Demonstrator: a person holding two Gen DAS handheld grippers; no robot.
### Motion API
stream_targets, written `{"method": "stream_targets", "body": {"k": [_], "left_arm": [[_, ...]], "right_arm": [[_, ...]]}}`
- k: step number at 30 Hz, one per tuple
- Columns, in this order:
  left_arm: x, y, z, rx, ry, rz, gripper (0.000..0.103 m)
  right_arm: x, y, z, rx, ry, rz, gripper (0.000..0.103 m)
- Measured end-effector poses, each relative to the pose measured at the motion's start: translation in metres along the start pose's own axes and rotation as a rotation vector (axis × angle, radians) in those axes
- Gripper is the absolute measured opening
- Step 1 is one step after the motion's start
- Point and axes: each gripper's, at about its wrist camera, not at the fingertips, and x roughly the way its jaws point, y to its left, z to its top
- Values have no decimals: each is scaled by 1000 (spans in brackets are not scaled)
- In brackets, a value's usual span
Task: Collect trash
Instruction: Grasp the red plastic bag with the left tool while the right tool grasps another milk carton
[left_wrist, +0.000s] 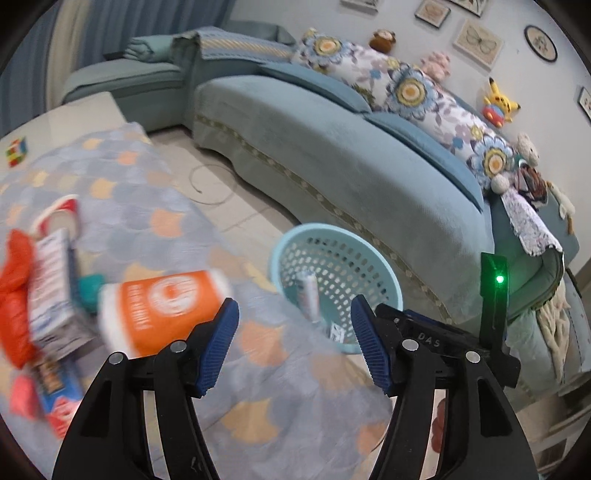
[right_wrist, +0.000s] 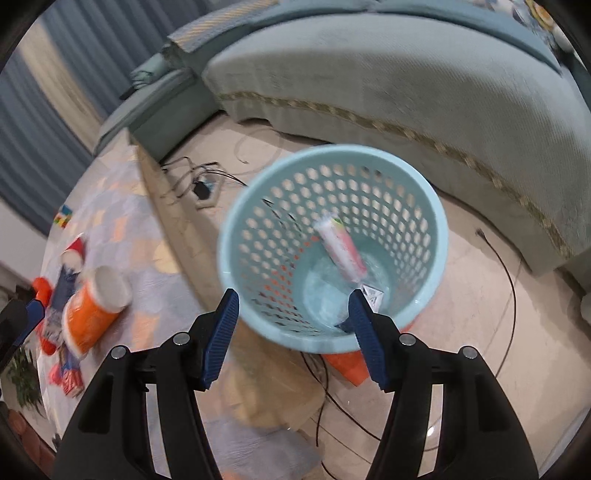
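A light blue perforated trash basket (right_wrist: 258, 206) stands on the floor beside the table; a pale wrapped stick (right_wrist: 341, 251) and other wrappers lie inside it. It also shows in the left wrist view (left_wrist: 284, 247). My right gripper (right_wrist: 293, 332) is open and empty, right above the basket. My left gripper (left_wrist: 293, 343) is open and empty above the table. An orange paper cup (left_wrist: 166, 306) lies on its side just left of it, also in the right wrist view (right_wrist: 92, 314). A white box (left_wrist: 51, 291), an orange bag (left_wrist: 14, 295) and blue-red packets (left_wrist: 55, 391) lie further left.
The table (left_wrist: 147, 206) has a grey cloth with orange shapes. A colour cube (left_wrist: 16, 151) sits at its far corner. A long blue sofa (left_wrist: 332, 147) with cushions and soft toys runs behind the basket. Cables (right_wrist: 199, 177) lie on the tiled floor.
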Motion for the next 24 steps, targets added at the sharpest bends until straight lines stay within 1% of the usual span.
{"method": "stream_targets", "body": {"k": [5, 9, 11, 15, 18, 19, 20, 21, 23, 24], "left_arm": [[-46, 33, -4, -36, -72, 55, 62], [-84, 72, -10, -108, -137, 112, 62], [-100, 91, -14, -142, -162, 141, 62], [-120, 130, -19, -212, -183, 199, 62], [-125, 163, -23, -294, -193, 233, 62], [-123, 174, -22, -322, -183, 250, 65], [-122, 185, -23, -354, -172, 269, 66], [-116, 199, -21, -411, -158, 285, 66], [-103, 212, -19, -451, -123, 249, 66], [-96, 213, -21, -452, -107, 251, 66]], "right_arm": [[-27, 46, -5, -121, -96, 37, 58], [-47, 91, -12, -234, -170, 95, 58], [-52, 113, -17, -282, -185, 136, 58], [-54, 151, -25, -360, -193, 185, 58], [-51, 175, -31, -409, -186, 220, 58], [-48, 182, -32, -417, -183, 225, 58], [-44, 190, -32, -426, -178, 230, 58], [-41, 197, -34, -433, -170, 234, 58], [-34, 208, -35, -446, -158, 239, 58], [-32, 211, -36, -455, -156, 241, 58]]}}
